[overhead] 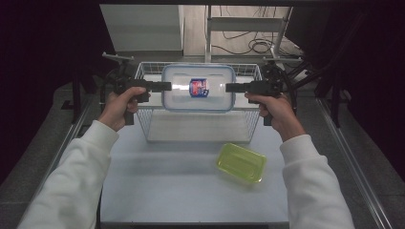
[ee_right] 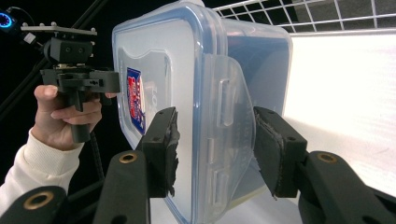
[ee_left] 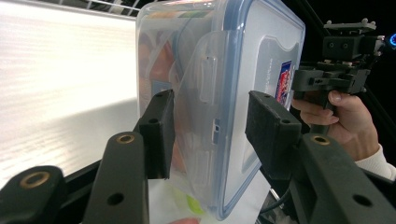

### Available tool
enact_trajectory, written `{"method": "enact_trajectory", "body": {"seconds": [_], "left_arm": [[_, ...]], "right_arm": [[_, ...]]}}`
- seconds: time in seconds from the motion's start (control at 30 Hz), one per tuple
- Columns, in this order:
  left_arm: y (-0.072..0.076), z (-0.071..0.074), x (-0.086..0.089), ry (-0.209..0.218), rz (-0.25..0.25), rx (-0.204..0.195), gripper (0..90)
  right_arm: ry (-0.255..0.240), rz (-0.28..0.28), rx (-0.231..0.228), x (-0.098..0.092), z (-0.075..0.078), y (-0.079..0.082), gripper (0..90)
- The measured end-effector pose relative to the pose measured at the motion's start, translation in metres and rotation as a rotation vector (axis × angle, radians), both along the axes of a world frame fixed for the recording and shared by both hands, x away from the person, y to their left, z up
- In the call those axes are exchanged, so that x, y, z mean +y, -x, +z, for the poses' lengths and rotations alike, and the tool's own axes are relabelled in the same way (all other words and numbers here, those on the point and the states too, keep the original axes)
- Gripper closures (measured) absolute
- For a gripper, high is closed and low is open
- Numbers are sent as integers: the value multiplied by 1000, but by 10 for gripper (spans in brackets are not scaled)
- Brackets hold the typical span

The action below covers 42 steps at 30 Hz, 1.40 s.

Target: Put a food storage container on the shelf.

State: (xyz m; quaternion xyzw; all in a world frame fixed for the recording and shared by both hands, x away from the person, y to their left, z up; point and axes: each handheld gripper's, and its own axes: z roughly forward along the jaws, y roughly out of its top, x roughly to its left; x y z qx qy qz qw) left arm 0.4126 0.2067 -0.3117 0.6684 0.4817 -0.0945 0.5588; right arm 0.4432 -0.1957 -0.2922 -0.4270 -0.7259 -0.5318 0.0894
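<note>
Holding our two grippers out in front of us, we have one in each hand. Nearest to us, below and in front of our right hand [overhead: 276,110], a small green box [overhead: 241,162] lies alone on the white table [overhead: 191,191], well apart from both grippers.

Our left gripper [overhead: 167,86] reaches in from one end of a big clear box [overhead: 198,88] with a blue-edged lid. In the left gripper view, its two black pads [ee_left: 160,133] sit on either side of the box's end flap, one by the lid and one by the bottom. We cannot tell if they squeeze it or just sit close.

Our right gripper [overhead: 229,87] does the same at the other end. In the right gripper view, its pads [ee_right: 275,149] stand on both sides of the flap there, and we cannot tell if they press it.

So the clear box sits between our two grippers, up over a wire basket [overhead: 248,121]. A red and blue sticker [overhead: 198,87] is on its lid.

Past the basket, black cables [overhead: 253,45] lie on the floor.
</note>
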Motion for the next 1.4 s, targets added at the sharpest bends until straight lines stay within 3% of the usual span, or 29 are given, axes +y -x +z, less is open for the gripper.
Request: {"method": "enact_trajectory", "body": {"seconds": [0.7, 1.0, 1.4], "left_arm": [[-20, -5, 3, 21, 15, 22, 535], [-27, -2, 2, 11, 21, 21, 534], [-38, -7, 2, 29, 44, 48, 531]], "right_arm": [[-5, -14, 12, 3, -3, -21, 514], [-12, -22, 21, 4, -4, -29, 511], [-9, -46, 47, 6, -8, -39, 506]]}}
